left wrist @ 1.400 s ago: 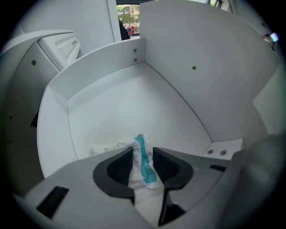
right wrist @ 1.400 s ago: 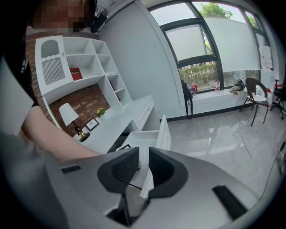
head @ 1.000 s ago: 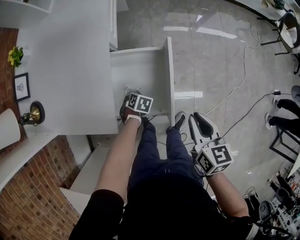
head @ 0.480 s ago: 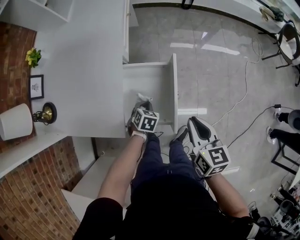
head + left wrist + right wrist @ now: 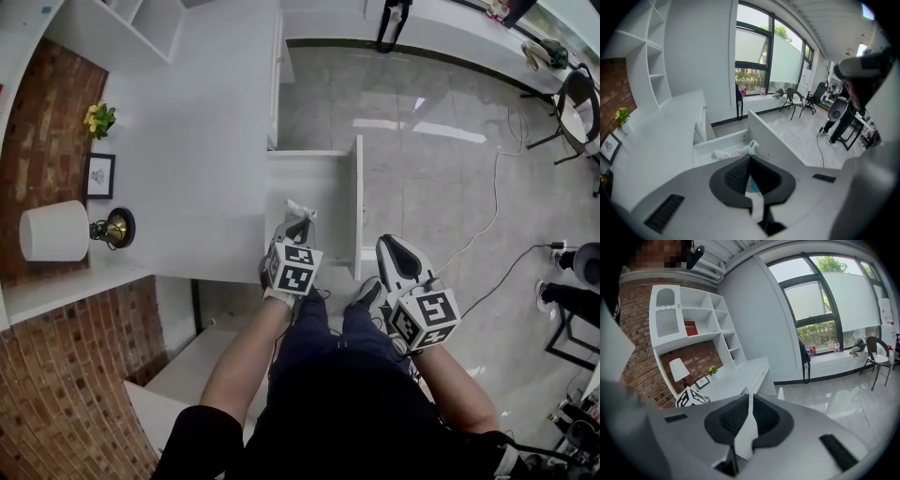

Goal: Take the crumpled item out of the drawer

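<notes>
**Head view, with the 2 gripper views.** Retrieval of the crumpled item, late stage.

The drawer (image 5: 357, 202) of the white desk (image 5: 197, 169) stands pulled out toward the person. The left gripper (image 5: 300, 225) hangs over the drawer's near end. Its jaws are pressed together on the crumpled item (image 5: 296, 207), a wad of white material with a teal patch.

In the left gripper view, a fold of the wad is pinched between the pads. The rest of the crumpled item (image 5: 731, 151) trails forward from the left gripper (image 5: 750, 158), over the drawer interior (image 5: 705, 157). Whether its far end touches the drawer floor cannot be told.

The right gripper (image 5: 395, 247) is held apart, to the right of the drawer front and above the person's legs. The right gripper view shows the jaws of the right gripper (image 5: 750, 398) brought together with nothing between them.

**Progress (judged).**
1. The drawer is open and the grasp is made, so these 2 steps appear done.
2. The wad seems raised to about the height of the drawer walls, so the lift looks well advanced.
3. What remains is to carry the item fully past the drawer's edge.
</notes>
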Tool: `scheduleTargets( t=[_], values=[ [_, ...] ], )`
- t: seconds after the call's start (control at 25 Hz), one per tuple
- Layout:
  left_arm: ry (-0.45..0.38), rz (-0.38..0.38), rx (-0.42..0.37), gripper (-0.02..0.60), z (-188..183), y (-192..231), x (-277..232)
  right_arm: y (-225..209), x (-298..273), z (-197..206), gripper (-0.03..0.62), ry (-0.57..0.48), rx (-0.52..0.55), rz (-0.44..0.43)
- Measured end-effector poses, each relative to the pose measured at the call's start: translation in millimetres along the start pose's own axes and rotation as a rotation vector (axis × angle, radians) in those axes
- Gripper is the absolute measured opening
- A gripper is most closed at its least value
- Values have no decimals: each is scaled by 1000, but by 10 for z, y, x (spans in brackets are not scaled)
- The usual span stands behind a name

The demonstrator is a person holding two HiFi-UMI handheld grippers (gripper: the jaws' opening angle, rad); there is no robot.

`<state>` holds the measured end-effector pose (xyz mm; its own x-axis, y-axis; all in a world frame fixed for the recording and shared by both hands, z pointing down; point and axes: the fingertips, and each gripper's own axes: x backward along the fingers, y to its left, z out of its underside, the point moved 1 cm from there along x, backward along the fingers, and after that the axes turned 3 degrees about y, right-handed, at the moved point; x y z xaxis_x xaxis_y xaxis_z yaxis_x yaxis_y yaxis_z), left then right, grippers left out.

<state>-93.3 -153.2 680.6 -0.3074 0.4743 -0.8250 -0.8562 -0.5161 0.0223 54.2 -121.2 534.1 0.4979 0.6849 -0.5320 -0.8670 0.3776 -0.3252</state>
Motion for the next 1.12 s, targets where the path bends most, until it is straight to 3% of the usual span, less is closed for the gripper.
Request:
scheduleTargets(
  t=[0.2, 0.52, 1.12],
  values=[
    [-154, 37, 41, 12, -390, -109, 468, 87, 57, -140, 23, -24, 8, -2],
    [-330, 55, 56, 12, -955, -242, 1107, 266, 174, -434, 20, -100, 6, -24],
    [-539, 73, 69, 12, -1262, -443, 2128, 550, 438, -632, 5, -161, 85, -50]
  ],
)
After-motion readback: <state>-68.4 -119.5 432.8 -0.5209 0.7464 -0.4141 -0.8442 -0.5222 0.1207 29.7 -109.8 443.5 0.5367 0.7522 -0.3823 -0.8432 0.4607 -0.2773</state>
